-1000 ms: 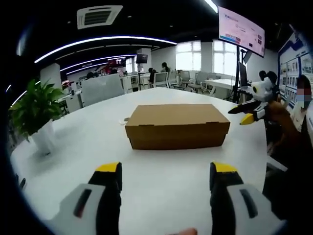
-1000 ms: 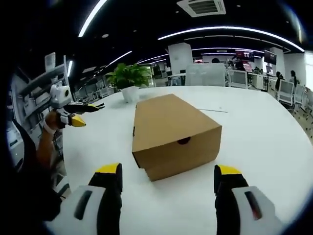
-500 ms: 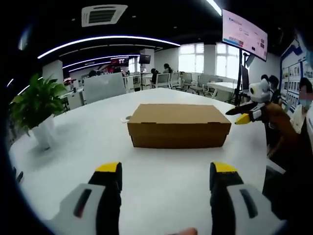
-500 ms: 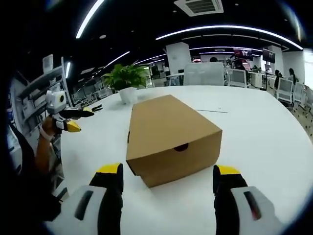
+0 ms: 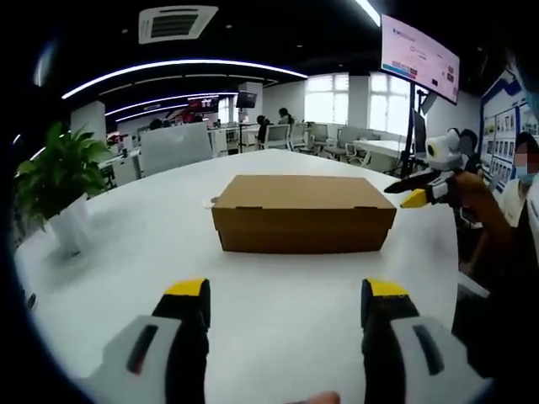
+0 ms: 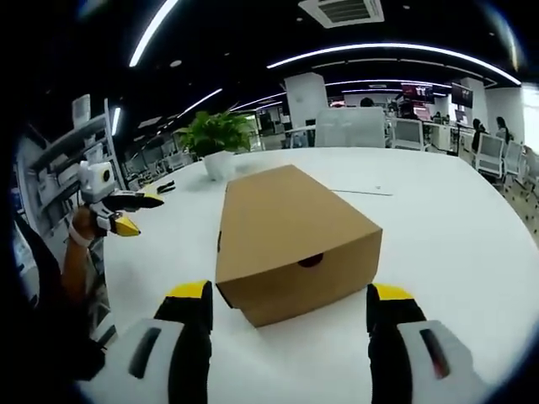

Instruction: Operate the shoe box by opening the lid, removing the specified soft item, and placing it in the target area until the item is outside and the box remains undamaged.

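shoe box [image 5: 303,214] on table [image 5: 152,244], potted plant [image 5: 57,189] at its left

Over the last second the right hand-held gripper [image 6: 286,316] has edged nearer the closed cardboard box [image 6: 290,240], whose end with the finger hole looms larger.

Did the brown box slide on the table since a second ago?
No. In the right gripper view the shoe box sits the same way against the potted plant behind it; it only looks nearer because the camera moved. Its lid is on.
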